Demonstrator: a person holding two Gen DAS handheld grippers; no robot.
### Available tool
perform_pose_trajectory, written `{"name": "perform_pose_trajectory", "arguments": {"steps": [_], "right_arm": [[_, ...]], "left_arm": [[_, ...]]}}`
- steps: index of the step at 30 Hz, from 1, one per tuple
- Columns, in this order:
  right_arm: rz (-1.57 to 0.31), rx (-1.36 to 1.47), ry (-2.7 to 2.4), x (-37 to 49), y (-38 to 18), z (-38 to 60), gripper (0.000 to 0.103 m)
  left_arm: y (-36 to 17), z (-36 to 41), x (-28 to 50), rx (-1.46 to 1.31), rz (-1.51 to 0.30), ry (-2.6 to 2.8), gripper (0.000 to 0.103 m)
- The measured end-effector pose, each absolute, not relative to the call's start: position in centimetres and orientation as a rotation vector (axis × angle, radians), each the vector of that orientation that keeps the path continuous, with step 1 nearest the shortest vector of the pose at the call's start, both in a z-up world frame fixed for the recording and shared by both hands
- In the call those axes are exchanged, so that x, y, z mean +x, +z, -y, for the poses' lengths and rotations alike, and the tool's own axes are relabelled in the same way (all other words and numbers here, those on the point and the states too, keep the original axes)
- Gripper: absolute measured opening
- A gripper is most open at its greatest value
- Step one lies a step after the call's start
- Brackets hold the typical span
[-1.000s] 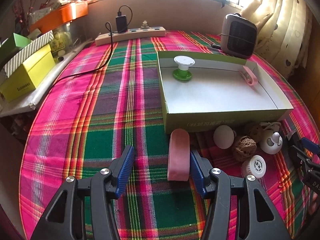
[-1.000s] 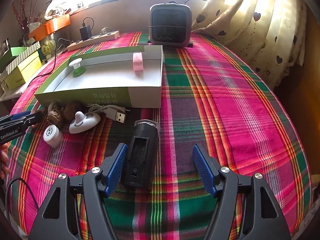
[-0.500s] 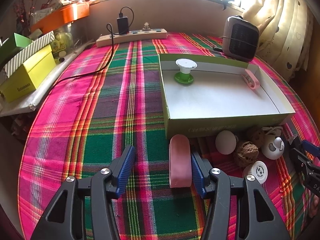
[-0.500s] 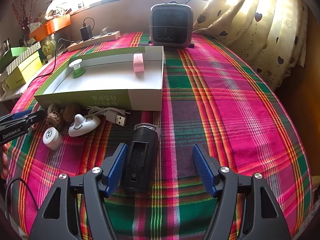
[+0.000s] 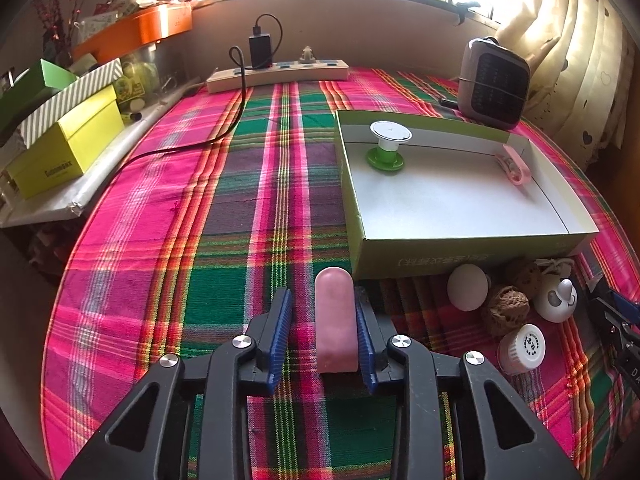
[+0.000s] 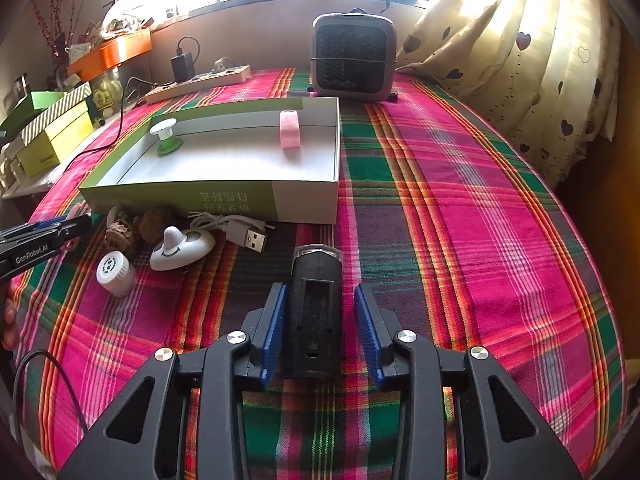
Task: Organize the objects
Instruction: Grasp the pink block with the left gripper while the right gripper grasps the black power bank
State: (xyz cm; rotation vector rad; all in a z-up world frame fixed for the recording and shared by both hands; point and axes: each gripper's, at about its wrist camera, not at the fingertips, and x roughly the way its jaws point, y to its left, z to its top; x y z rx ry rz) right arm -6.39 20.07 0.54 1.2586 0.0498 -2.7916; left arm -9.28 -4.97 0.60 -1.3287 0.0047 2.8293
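Observation:
On the plaid cloth, a pink rounded bar [image 5: 335, 320] lies between the jaws of my left gripper [image 5: 322, 300]. The jaws are closing: the right pad touches the bar and a gap remains at the left pad. My right gripper [image 6: 320, 292] is closing around a black oblong device [image 6: 316, 272]; its left pad is against the device and its right pad stands clear. A shallow green-and-white box [image 5: 460, 236] holds a green-and-white spool [image 5: 386, 146] and a pink clip [image 5: 514, 164].
Between the grippers, against the box front, lie a white egg shape [image 5: 467, 287], brown balls [image 5: 505, 305], a white capped jar [image 5: 520, 348], a white whale-shaped piece [image 6: 182, 246] and a USB cable [image 6: 248, 236]. A heater [image 6: 352, 58] and power strip [image 5: 276, 76] stand at the back.
Both grippers' jaws have narrowed a lot around the pink bar and the black device. Neither hand nor object has shifted.

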Motion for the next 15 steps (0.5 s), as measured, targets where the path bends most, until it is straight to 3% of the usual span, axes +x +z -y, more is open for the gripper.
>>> {"name": "perform_pose_trajectory", "arguments": {"steps": [7,15], "right_arm": [[-0.052,1.253,-2.790,-6.30,0.54,-20.02,0.029],[-0.054,1.253,-2.790,-6.26,0.55,-19.96,0.029]], "left_arm": [[0.62,5.35,-9.29,-1.332,0.008,2.844,0.017],[0.61,5.49,-9.33,-1.331,0.016,2.843,0.016]]}}
